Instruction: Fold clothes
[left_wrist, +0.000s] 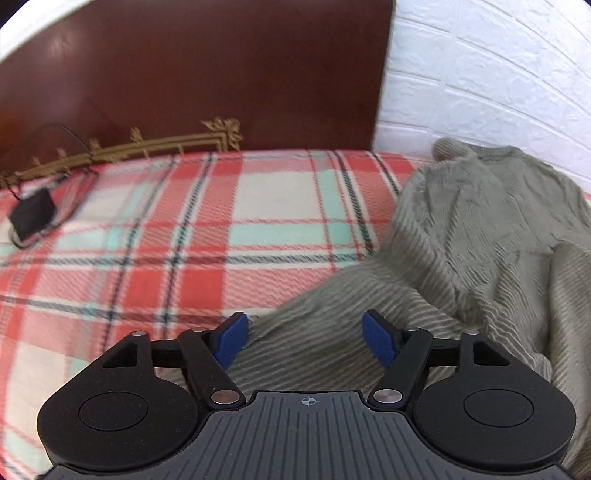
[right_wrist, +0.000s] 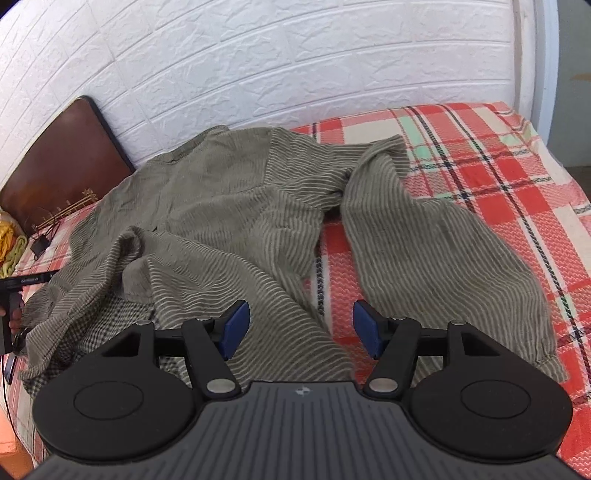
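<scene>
One garment is present: a grey-green striped garment (right_wrist: 236, 221) lying crumpled on a red, white and mint plaid blanket (right_wrist: 480, 177), with its far edge against the white brick-pattern wall (right_wrist: 295, 55). Only the right wrist view shows its full spread, including one long sleeve (right_wrist: 424, 251) running toward the camera at the garment's right side; at the garment's left edge that view also shows part of the left gripper (right_wrist: 14, 295) with a person's fingers around its handle, and a yellow cloth (right_wrist: 9, 243) beyond it. White lettering on that device is too small to read. Only the left wrist view shows the brown headboard (left_wrist: 203, 74) with gilt trim at close range, left of the garment, and one small black box with a cable (left_wrist: 31, 214) on the blanket below it. The left gripper (left_wrist: 308, 341) has its blue pads spread wide over the garment's near edge, pinching nothing. The right gripper (right_wrist: 301, 330) likewise stands spread above the garment, nothing between its pads.
</scene>
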